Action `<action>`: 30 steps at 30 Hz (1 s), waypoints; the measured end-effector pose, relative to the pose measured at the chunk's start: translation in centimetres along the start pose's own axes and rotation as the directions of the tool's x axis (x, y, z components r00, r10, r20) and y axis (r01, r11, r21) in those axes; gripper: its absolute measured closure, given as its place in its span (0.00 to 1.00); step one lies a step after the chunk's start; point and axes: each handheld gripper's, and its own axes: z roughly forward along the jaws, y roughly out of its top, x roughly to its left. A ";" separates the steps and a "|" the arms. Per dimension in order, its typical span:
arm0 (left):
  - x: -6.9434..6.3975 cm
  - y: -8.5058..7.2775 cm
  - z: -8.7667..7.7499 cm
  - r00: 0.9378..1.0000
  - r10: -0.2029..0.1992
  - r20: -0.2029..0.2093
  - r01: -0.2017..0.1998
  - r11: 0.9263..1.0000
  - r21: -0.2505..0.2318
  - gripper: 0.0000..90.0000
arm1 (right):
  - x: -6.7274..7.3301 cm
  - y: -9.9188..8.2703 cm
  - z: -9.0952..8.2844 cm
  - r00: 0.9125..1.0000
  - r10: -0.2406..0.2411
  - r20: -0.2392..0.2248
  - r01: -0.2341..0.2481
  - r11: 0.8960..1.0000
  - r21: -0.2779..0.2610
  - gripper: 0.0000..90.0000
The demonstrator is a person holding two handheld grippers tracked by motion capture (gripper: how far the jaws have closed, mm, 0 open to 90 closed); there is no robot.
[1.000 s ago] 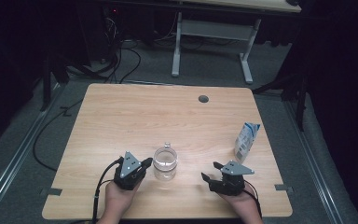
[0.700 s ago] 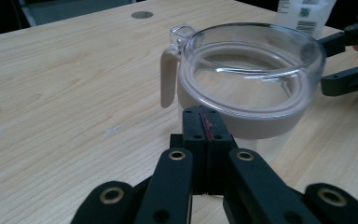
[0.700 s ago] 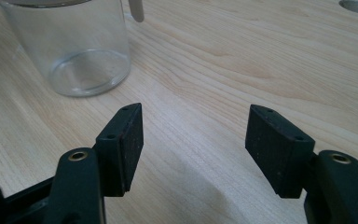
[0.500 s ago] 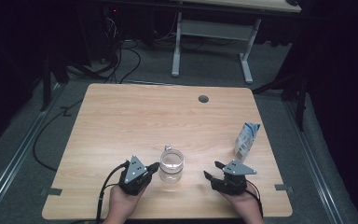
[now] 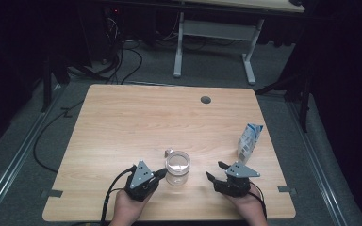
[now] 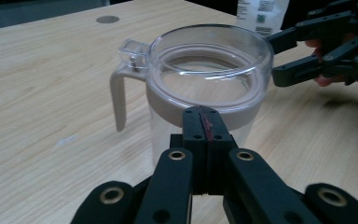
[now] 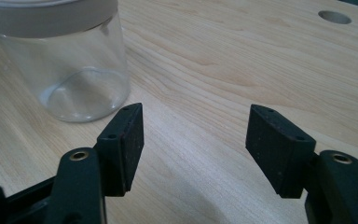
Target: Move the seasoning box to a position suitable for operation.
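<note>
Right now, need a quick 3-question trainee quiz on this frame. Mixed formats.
1. True or false: the left gripper has its jaws shut with nothing between them.
2. Which stands nearer the right gripper? A) the clear jug B) the carton
3. In the high view, toward which table edge does the jug's handle point?

Key
1. True; the pads meet just short of the jug's grey rim.
2. A.
3. The far edge, slightly left.
</note>
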 end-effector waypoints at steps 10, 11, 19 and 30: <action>-1.4 0.3 0.9 0.999 0.014 0.041 -0.014 1.000 0.001 1.00 | 0.1 -0.1 0.1 1.000 -0.001 -0.010 0.001 1.000 0.007 0.44; -1.4 0.3 0.9 0.999 0.015 0.044 -0.016 1.000 0.001 1.00 | 0.2 -0.1 0.1 1.000 -0.003 -0.009 0.003 1.000 0.008 0.44; -1.0 0.4 0.4 0.999 0.008 0.031 -0.007 1.000 -0.013 1.00 | 0.3 -0.1 0.2 1.000 -0.030 -0.004 0.030 1.000 -0.002 0.43; 1.8 0.3 -0.8 0.994 -0.070 -0.078 0.067 0.997 -0.049 0.98 | 0.5 0.5 0.1 1.000 0.021 -0.022 -0.021 1.000 -0.002 0.42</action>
